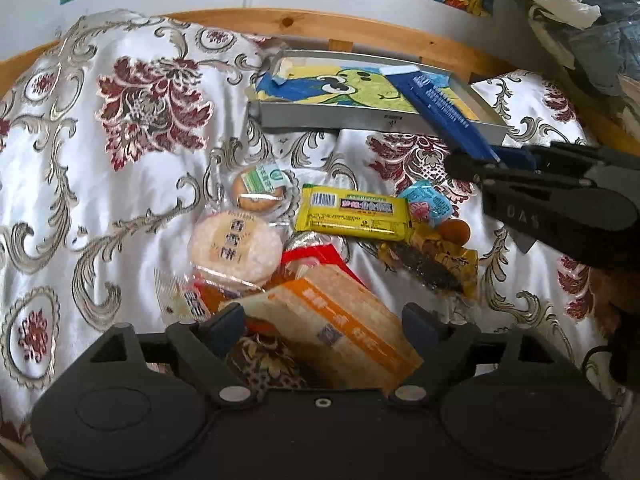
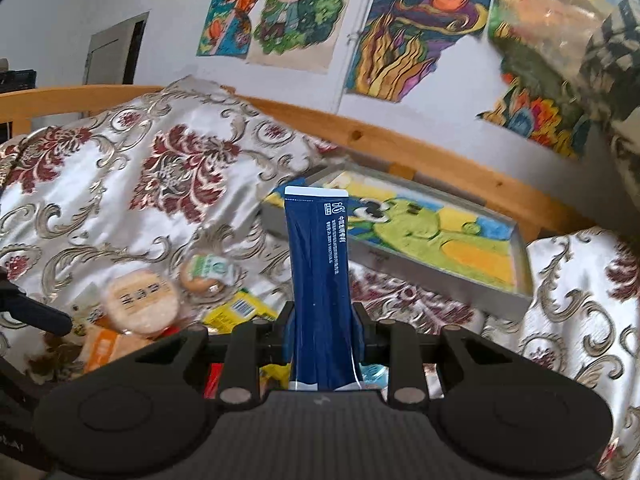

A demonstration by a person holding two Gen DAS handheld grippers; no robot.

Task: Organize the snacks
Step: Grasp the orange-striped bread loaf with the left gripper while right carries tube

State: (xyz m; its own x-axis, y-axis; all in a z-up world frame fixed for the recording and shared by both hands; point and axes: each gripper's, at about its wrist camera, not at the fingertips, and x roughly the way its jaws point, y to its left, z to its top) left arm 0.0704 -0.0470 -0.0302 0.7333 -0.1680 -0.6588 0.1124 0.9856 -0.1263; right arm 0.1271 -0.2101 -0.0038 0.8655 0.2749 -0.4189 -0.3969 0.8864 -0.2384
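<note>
My right gripper is level above the bedspread, jaws pinched on a blue stick packet that stands straight out along my fingers, its white-edged tip overlapping the near left corner of the shallow grey tray. My left gripper sits low over the snack pile, jaws spread wide with an orange-and-white packet lying between them; I cannot tell if either pad touches it. Just ahead lie a round rice cracker, a small round cake and a yellow bar. The tray rests against the wooden bed rail; open cloth spreads to the left of the pile.
</note>
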